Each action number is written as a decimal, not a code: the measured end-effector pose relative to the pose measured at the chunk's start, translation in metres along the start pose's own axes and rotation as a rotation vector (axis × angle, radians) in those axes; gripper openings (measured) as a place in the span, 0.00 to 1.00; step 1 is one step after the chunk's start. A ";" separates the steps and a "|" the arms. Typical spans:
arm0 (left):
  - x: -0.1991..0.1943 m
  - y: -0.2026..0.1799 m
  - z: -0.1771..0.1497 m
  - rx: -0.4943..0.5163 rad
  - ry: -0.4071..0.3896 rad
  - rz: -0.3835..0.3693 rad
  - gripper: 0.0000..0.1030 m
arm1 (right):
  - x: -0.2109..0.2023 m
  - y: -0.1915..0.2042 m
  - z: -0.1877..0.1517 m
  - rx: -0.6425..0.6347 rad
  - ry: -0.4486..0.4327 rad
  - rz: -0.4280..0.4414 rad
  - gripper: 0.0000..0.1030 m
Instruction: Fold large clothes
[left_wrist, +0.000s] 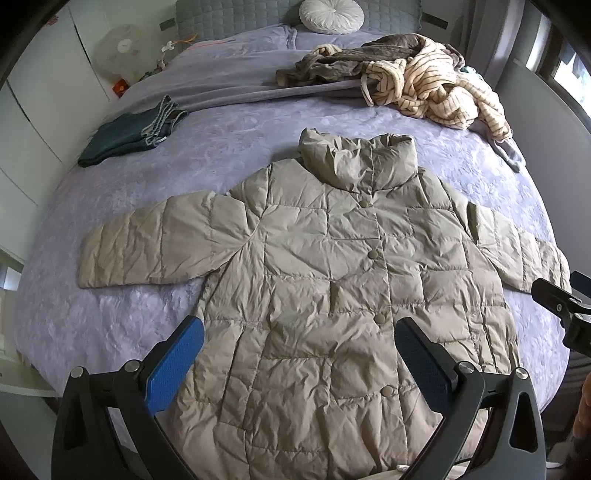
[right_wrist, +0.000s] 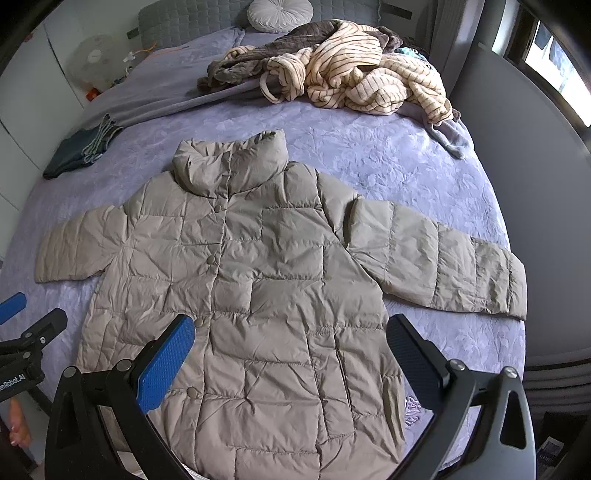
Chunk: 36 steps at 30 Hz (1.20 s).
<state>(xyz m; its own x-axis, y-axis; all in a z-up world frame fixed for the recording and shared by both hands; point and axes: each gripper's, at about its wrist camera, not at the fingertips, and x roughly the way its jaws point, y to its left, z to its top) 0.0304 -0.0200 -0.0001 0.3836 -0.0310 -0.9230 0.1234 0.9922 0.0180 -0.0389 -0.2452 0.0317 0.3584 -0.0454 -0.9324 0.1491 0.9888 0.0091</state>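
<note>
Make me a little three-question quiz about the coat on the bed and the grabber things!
1. True or false: the beige puffer coat lies flat with both sleeves spread out.
2. What is the left gripper holding? A) the coat B) nothing C) the striped garment
3. Fill in: the folded dark clothes lie on the coat's ___ side in the left wrist view.

Key: 1 true; 2 B; 3 left

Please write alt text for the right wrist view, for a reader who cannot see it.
A beige quilted jacket lies flat, front up and buttoned, sleeves spread, on a lilac bedspread. The right gripper hovers over its lower half with jaws wide open. A heap of unfolded clothes lies beyond, near a round cushion.
</note>
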 end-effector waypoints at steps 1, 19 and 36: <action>0.000 0.001 0.000 -0.003 -0.001 0.000 1.00 | 0.000 0.000 0.000 -0.001 0.000 0.000 1.00; -0.001 0.002 0.000 -0.002 0.000 0.000 1.00 | -0.002 0.001 -0.001 0.003 0.000 -0.002 1.00; 0.000 0.002 0.000 -0.002 -0.001 0.000 1.00 | -0.002 0.002 -0.002 0.002 -0.002 -0.003 1.00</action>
<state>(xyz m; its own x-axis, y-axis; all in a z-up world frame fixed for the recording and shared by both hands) 0.0305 -0.0177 0.0003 0.3842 -0.0312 -0.9227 0.1219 0.9924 0.0172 -0.0409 -0.2432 0.0333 0.3595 -0.0488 -0.9319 0.1520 0.9884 0.0069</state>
